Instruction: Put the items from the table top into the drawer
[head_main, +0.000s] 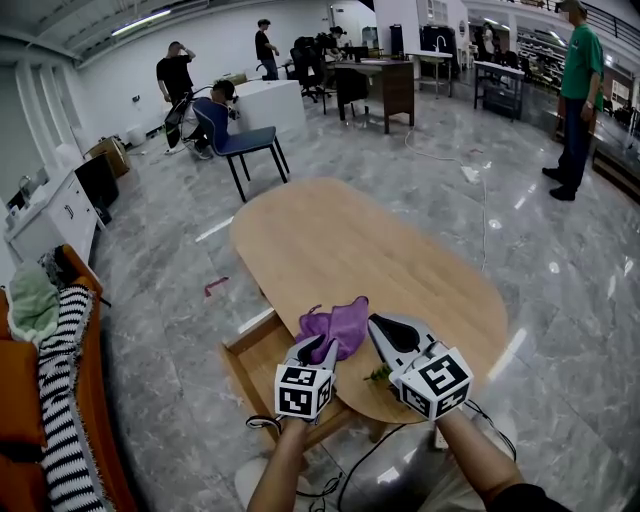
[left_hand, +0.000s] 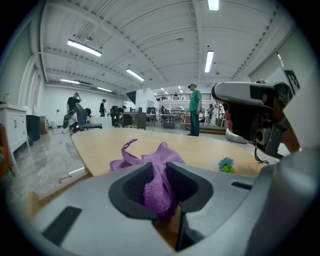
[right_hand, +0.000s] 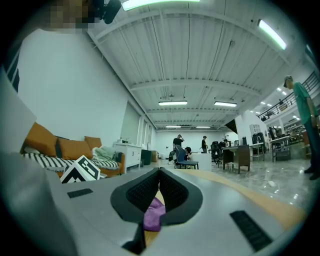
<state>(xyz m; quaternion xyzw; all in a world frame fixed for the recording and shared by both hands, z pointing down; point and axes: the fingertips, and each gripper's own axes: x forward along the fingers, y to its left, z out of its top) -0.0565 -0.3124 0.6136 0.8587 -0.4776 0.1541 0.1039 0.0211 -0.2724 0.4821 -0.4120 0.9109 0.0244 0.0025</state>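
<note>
**Purple cloth pinched at the desk's near edge**

The wooden drawer (head_main: 250, 365) is pulled out under the near left side of the desk (head_main: 330, 230). Just right of it, the left gripper (head_main: 320, 350) has its jaws pinching the near end of the purple cloth (head_main: 342, 322). The cloth is bunched up at the desk's near edge. Its long way runs from the jaws toward the middle of the desk, and a thin tip curls up at the far end. The right gripper (head_main: 375, 322) is just beside the cloth, its jaws pressed together at the tips. A small green and blue thing (head_main: 380, 374) lies close by on the desk.
</note>
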